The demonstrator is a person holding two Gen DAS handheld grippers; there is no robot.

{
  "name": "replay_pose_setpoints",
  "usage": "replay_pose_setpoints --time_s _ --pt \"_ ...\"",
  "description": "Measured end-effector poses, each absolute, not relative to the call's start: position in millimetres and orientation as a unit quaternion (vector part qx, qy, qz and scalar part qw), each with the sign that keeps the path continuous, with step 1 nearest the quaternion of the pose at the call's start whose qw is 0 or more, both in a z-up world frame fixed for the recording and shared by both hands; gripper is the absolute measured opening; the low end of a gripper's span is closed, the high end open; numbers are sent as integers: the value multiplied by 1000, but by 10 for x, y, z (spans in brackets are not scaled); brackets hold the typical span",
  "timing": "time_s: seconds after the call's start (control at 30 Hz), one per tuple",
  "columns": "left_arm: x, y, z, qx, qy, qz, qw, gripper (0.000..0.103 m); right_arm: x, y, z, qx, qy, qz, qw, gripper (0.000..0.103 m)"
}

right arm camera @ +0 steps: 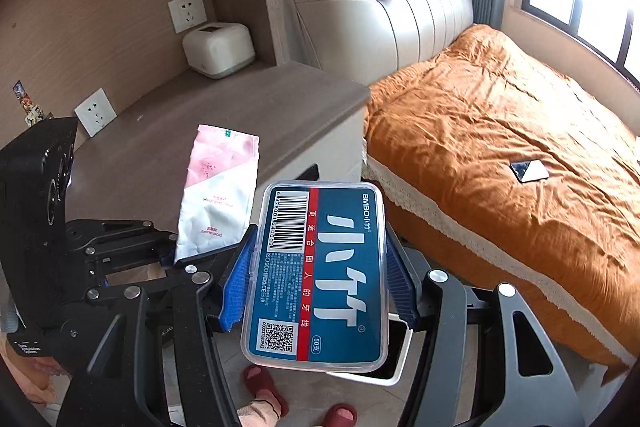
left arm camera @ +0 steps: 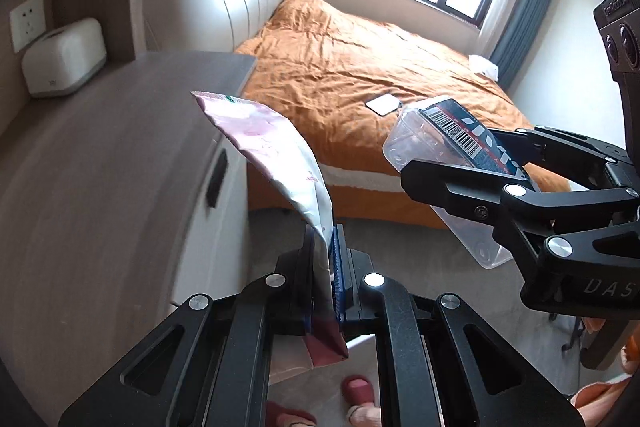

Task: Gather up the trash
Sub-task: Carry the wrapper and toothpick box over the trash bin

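Observation:
My left gripper (left arm camera: 326, 267) is shut on a pink and white sachet wrapper (left arm camera: 276, 155), which stands up from the pads and curls left; the wrapper also shows in the right wrist view (right arm camera: 218, 195). My right gripper (right arm camera: 320, 275) is shut on a clear plastic box with a blue label and barcode (right arm camera: 320, 275), held flat between the blue pads; the box shows in the left wrist view (left arm camera: 444, 143) at the right. Both are held in the air in front of the nightstand (right arm camera: 224, 123). A white bin rim (right arm camera: 394, 351) shows below the box.
A white tissue box (right arm camera: 218, 49) sits at the back of the nightstand by wall sockets. The bed with an orange cover (right arm camera: 500, 139) lies to the right, with a small flat dark item (right arm camera: 529, 169) on it. The person's feet in red slippers (right arm camera: 264, 387) stand below.

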State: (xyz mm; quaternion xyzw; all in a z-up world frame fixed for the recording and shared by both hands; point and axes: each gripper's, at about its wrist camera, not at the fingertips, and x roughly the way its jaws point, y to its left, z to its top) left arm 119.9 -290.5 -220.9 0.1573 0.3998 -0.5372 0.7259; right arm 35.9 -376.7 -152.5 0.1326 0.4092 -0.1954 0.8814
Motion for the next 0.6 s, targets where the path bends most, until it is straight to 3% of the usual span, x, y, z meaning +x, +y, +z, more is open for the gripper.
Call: replay_pose_setpoints --time_s 0.5,0.57,0.6 --pt "684 -3684 -4052 180 493 -561 641 9 -7 -4385 -3242 214 482 -182 830 60" --pt "695 -3759 -4305 175 502 -568 628 27 5 -4463 -3555 219 497 -174 821 63" --pt "701 -3775 -4404 170 505 -569 626 75 8 -4490 -3700 220 502 -172 818 84"
